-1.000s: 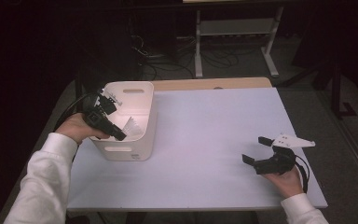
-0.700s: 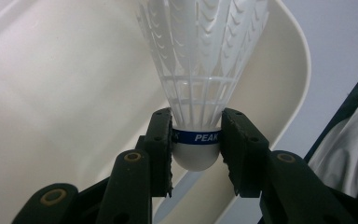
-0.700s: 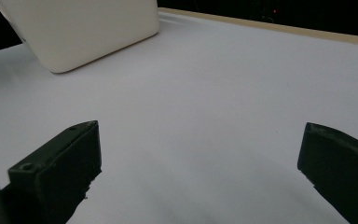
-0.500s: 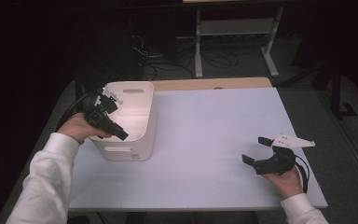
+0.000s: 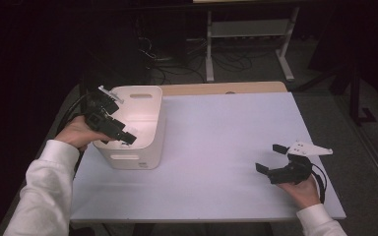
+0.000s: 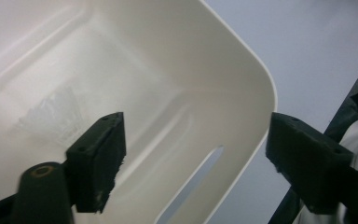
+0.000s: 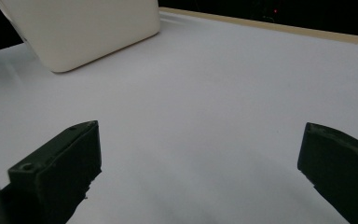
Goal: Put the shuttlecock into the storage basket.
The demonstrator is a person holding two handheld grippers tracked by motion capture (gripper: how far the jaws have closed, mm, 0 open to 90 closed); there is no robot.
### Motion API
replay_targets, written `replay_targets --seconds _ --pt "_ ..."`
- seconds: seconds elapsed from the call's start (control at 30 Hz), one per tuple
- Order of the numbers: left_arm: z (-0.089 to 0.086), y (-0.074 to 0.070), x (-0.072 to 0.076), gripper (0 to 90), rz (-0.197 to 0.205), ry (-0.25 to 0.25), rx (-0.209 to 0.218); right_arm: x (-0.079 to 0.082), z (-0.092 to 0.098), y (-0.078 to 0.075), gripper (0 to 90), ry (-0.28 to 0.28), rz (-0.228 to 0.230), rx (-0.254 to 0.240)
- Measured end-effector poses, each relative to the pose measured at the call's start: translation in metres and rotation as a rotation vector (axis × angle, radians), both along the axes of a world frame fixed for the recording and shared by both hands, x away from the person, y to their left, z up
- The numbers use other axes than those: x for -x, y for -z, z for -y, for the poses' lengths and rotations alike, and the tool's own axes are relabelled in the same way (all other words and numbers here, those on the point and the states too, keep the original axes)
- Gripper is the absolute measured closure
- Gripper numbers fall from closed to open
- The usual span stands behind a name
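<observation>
Right now the left gripper point(image 6: 191, 158), jaws spread wide and gripping nothing, is hanging over the cream bin's point(image 5: 150, 147) near rim above a clear crinkled thing point(image 6: 53, 114) inside, risking knocking the bin, while the right gripper point(image 5: 271, 158) is resting released, well apart.

Cream-white bin point(image 5: 137, 129), plain, no pattern. Table point(image 5: 226, 147) pale lavender-white, tan strip at far edge. Both grippers black (right gripper point(image 5: 273, 159) carries white plate). Sleeves point(image 5: 44, 196) white.
</observation>
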State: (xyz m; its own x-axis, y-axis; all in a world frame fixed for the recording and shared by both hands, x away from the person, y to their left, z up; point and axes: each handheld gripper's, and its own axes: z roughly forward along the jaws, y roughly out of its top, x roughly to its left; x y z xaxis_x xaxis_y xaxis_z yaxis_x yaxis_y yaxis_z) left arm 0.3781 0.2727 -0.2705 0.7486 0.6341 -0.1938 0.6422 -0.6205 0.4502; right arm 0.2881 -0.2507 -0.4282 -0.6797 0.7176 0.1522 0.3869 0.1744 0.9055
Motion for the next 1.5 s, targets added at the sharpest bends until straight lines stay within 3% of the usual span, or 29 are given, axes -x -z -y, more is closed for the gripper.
replay_targets --seconds 0.13,0.23,0.37,0.63,1.03,1.17,1.23,1.5 --pt "0.000 -0.003 0.002 9.9 0.014 -0.007 0.010 0.000 0.000 0.000 0.0 0.000 -0.001 0.001" --pt "-0.001 -0.005 0.002 0.0 0.032 -0.007 -0.017 0.000 0.000 0.000 0.0 -0.001 -0.003 0.000" --pt "-0.003 -0.009 0.003 0.0 0.051 -0.031 0.029 0.000 -0.001 0.000 0.0 -0.001 -0.005 0.001" --pt "-0.005 -0.017 0.008 0.0 0.097 -0.043 0.062 0.000 -0.001 0.000 0.0 -0.001 -0.002 0.002" --pt "-0.011 -0.028 0.021 0.0 0.170 -0.026 0.105 0.000 -0.001 0.000 0.0 -0.001 0.000 0.001" --pt "-0.011 -0.029 0.026 0.0 0.181 0.001 0.097 0.000 -0.001 0.000 0.0 -0.002 0.000 0.003" --pt "-0.010 -0.029 0.029 0.0 0.192 -0.016 0.126 0.000 -0.001 0.000 0.0 -0.002 0.000 0.002" --pt "-0.015 -0.030 0.037 0.0 0.241 -0.007 0.162 0.000 -0.001 0.000 0.0 -0.003 0.002 0.003"
